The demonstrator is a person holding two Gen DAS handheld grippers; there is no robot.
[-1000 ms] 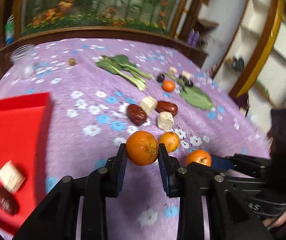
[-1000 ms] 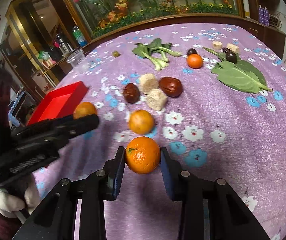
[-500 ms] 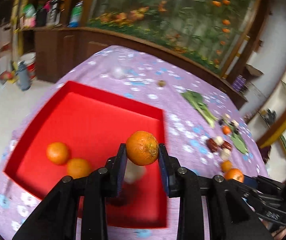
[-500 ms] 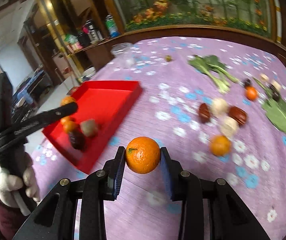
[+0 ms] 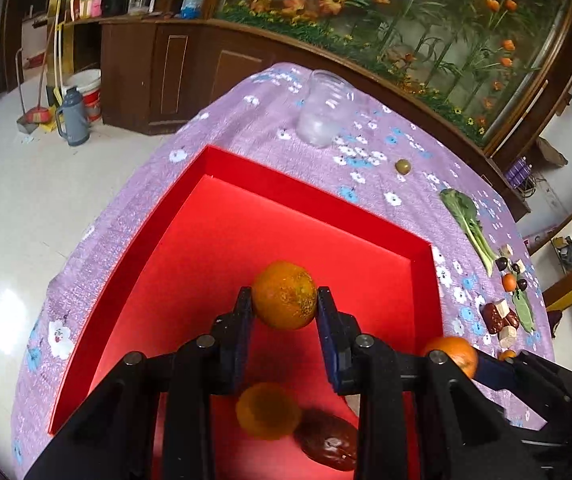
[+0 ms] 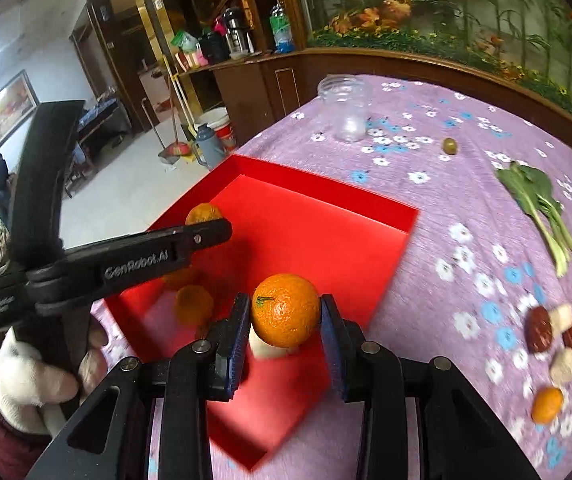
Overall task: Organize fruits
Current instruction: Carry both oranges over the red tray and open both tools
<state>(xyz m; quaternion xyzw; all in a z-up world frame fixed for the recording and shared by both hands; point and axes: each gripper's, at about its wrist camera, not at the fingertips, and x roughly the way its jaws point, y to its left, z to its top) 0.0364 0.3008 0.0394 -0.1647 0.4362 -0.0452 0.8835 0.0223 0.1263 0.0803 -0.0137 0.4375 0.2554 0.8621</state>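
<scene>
Left wrist view: left tongs (image 5: 285, 307) clamped on a round, pitted orange (image 5: 285, 295), no stem showing, held above the red tray (image 5: 246, 216). Below in the tray, another orange (image 5: 267, 411) beside a brown date (image 5: 328, 444). Beyond, a clear jar (image 5: 323, 110) on the purple table (image 5: 246, 120).

Right wrist view: right tongs (image 6: 285, 322) gripping a smooth orange (image 6: 286, 311), green stem turned up and left, over the tray's near corner. Loose fruit (image 6: 194, 305) in the tray under the left tongs; greens (image 6: 538, 204) well off right.

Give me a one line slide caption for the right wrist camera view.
Right gripper holds an orange above the red tray while the left gripper carries another orange over it.
</scene>
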